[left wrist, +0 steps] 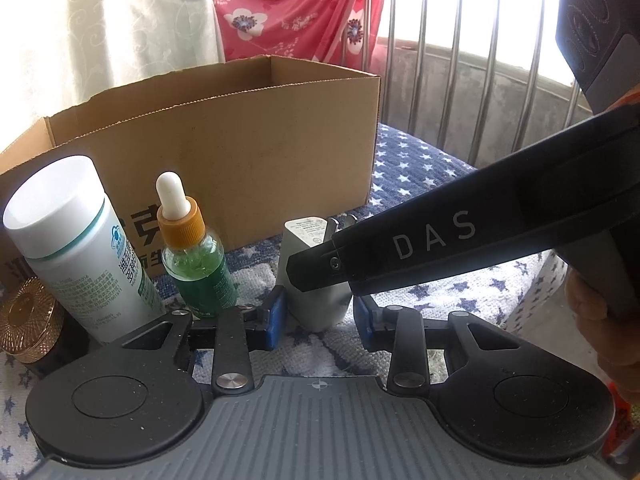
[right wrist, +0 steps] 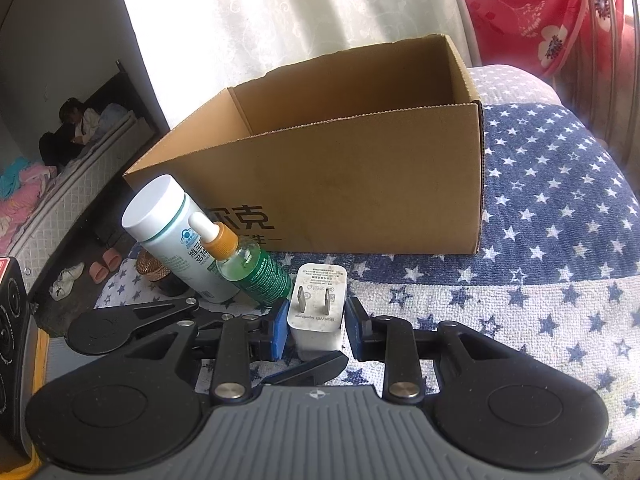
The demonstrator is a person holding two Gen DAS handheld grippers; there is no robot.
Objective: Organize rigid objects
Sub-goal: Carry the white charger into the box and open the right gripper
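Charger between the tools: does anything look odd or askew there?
Both tools bracket the same white charger, standing prongs-up on the starred cloth; left tool and right tool crowd each other. Nothing looks spilled or tipped.

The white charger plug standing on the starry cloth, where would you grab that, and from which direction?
Grip the white charger on its two flat side faces, low on the body, coming in level from the front. It stands upright with its metal prongs at the top, so the top is a poor hold. The right gripper is already open around it; the dropper bottle stands close on its left.
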